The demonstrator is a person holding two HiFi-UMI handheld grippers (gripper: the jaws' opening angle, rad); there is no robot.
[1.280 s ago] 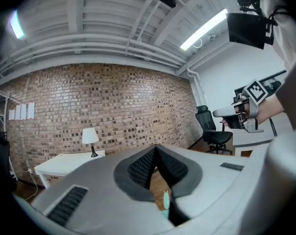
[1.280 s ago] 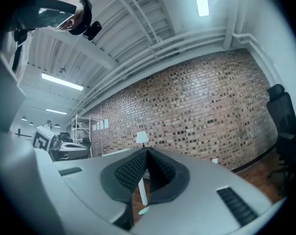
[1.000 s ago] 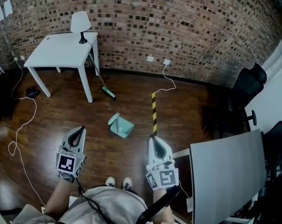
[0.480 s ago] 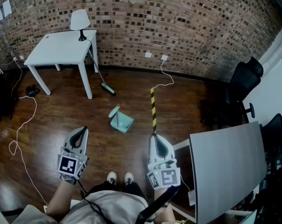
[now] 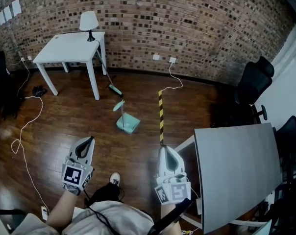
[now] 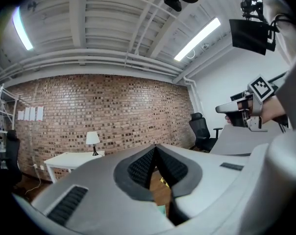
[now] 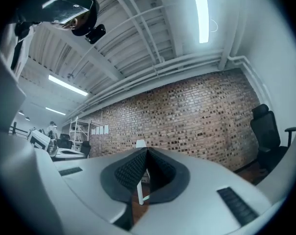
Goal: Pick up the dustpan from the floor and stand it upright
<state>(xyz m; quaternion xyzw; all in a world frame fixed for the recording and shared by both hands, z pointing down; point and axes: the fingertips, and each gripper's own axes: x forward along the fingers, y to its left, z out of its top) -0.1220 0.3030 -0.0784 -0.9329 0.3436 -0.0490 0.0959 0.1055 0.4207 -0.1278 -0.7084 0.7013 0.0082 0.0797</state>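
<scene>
Teal plastic dustpan point(image 5: 127, 123) sits mid-floor, just left of yellow-black tape strip point(image 5: 161, 112), well apart from both grippers. Left gripper point(image 5: 89, 141) & right gripper point(image 5: 163, 149): jaws clenched, empty. Risk: thin handle slips in jaws, so pan tips over when stood up.

Here's the left hand-held gripper point(image 5: 89, 139) and right hand-held gripper point(image 5: 163, 148), both pale grey tapering shells with black ribbed pads point(image 6: 140, 165) and black-and-white marker cubes point(image 5: 73, 175), a black cable point(image 5: 90, 208) across the light grey top point(image 5: 113, 220), one white shoe point(image 5: 115, 179).
</scene>
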